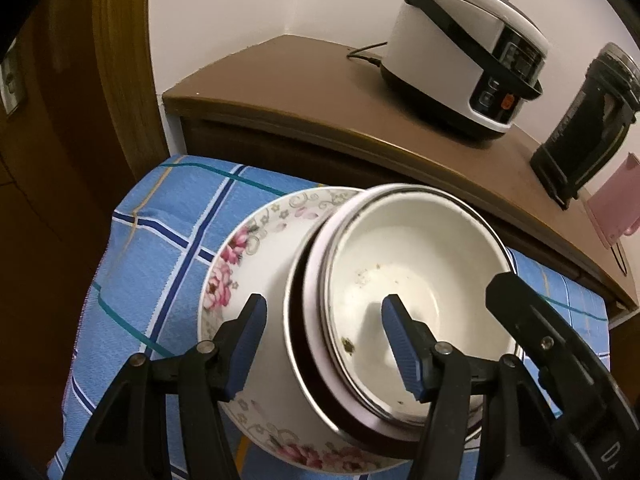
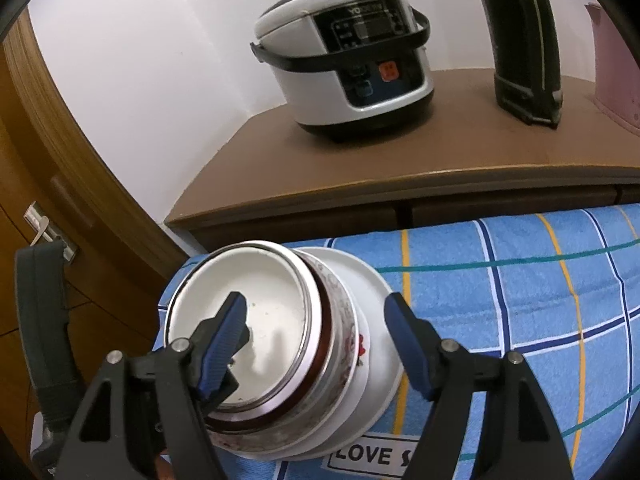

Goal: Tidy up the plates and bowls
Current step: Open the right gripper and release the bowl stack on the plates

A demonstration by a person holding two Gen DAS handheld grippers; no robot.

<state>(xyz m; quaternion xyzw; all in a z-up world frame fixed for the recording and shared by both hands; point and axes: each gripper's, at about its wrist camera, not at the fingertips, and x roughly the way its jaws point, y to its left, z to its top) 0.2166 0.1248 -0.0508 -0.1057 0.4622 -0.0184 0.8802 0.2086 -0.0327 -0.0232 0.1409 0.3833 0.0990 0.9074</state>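
Both grippers straddle the same stack from opposite sides. Left gripper (image 1: 322, 344): jaws wide apart, holding nothing, one finger over the floral plate (image 1: 256, 264), the other hanging inside the white bowl (image 1: 412, 280), so the stack's left wall sits between them. Right gripper (image 2: 316, 344): also wide open and empty, left finger inside the bowl, right finger out past the plate rim, bracketing the stack's right wall. Whether any pad touches the crockery can't be told. The stack is round, so no long axis; the bowl nests in more bowls on the plate, all on the blue checked cloth (image 2: 520, 280) near its left edge. Neither gripper is clearly nearer. Farther back, on the brown table (image 2: 400, 160): rice cooker (image 2: 348, 68), black kettle (image 2: 524, 40), pink jug (image 2: 616, 72), all well clear of the stack.
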